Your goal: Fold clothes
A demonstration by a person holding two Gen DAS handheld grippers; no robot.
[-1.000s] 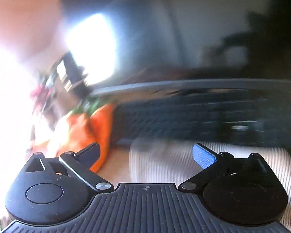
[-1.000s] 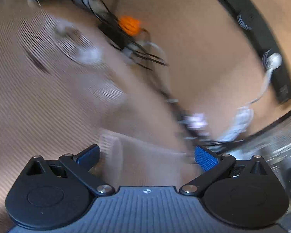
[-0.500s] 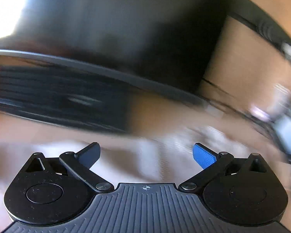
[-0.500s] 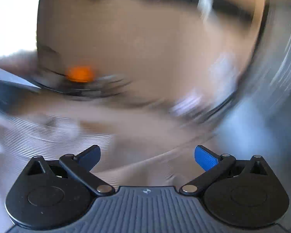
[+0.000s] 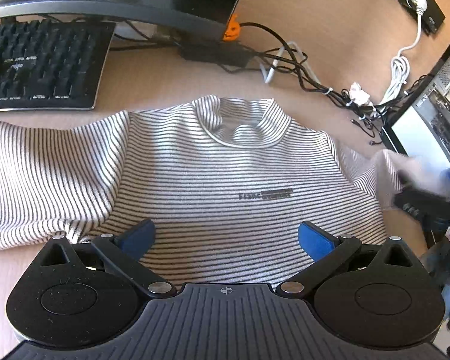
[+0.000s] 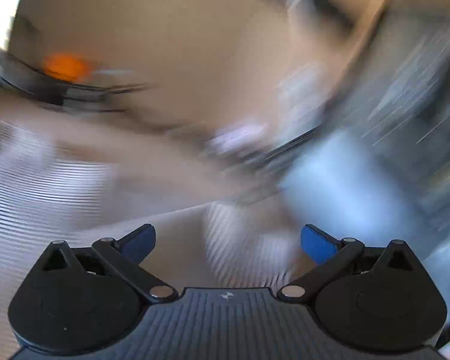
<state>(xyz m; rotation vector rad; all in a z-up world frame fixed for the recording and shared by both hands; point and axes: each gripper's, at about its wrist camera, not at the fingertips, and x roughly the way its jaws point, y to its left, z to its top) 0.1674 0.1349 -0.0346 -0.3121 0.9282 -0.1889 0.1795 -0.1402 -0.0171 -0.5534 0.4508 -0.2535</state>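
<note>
- The bench [image 5: 180, 72] is covered by a striped shirt [image 5: 225, 174], laid flat, front up, below a keyboard [image 5: 39, 63].
- The left tongs [image 5: 225, 237] are held spread above its hem.
- The right tongs [image 6: 228, 240] are seen spread over blurred striped cloth.

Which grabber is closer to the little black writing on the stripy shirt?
Left, I think. The left gripper hangs open just below the black writing on the shirt. The right gripper, blurred, is off at the shirt's right sleeve edge.
</note>
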